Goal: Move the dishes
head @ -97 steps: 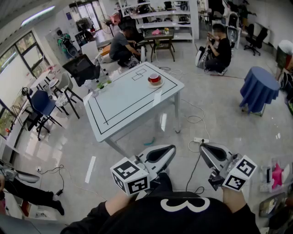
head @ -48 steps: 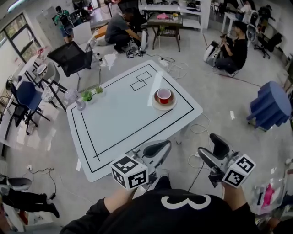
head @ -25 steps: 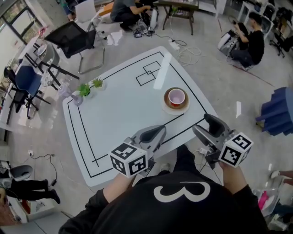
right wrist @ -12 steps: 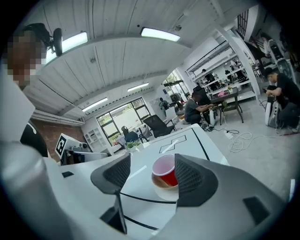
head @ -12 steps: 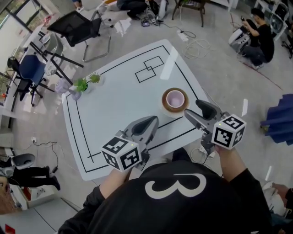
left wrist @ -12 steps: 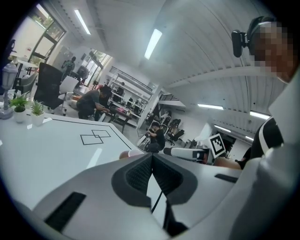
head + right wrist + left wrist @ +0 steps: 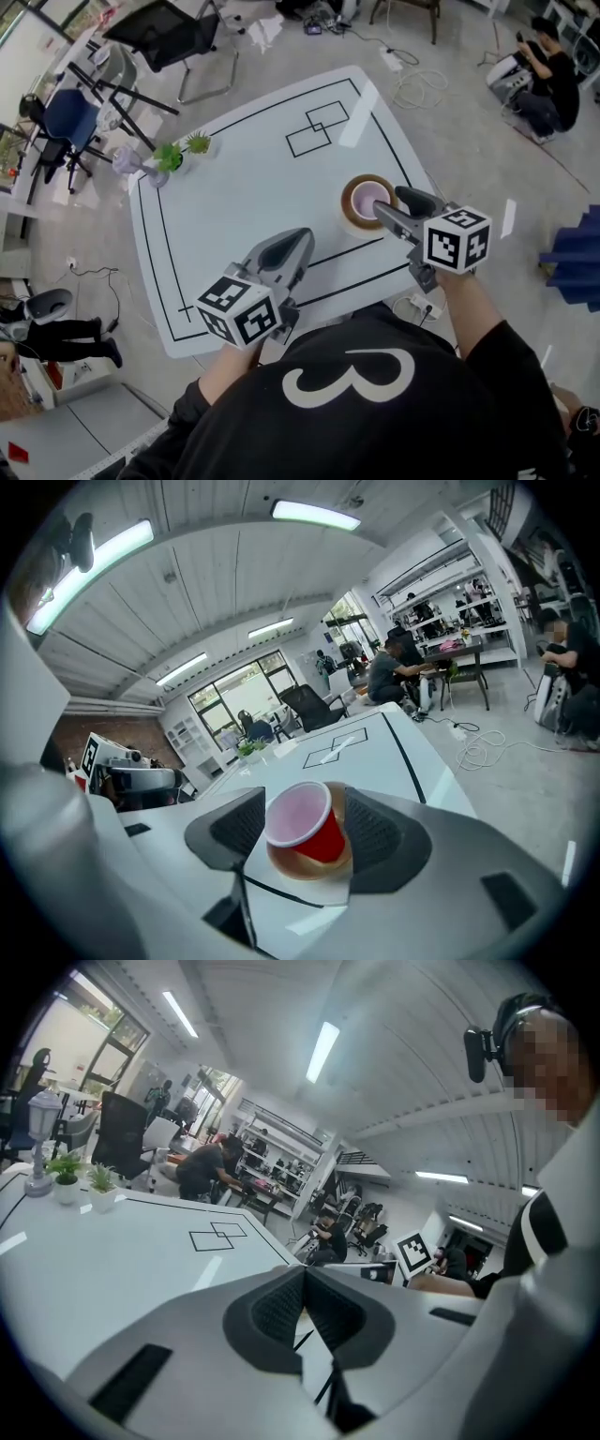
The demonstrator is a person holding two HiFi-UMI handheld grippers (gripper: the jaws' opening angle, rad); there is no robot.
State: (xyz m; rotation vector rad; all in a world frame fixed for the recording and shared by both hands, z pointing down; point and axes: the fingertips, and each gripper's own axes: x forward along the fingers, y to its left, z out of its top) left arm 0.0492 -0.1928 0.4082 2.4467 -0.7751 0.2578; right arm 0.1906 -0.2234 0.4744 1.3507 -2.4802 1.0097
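The small red plastic cup stands on a round brown plate, near the right edge of the big white table with black lines. The right gripper is open, with one jaw on each side of the cup. I cannot tell if they touch it. The left gripper is closed tight on nothing, above the table's near edge

White black-lined table, glossy grey floor, black chair (blue chair near), strip lights overhead
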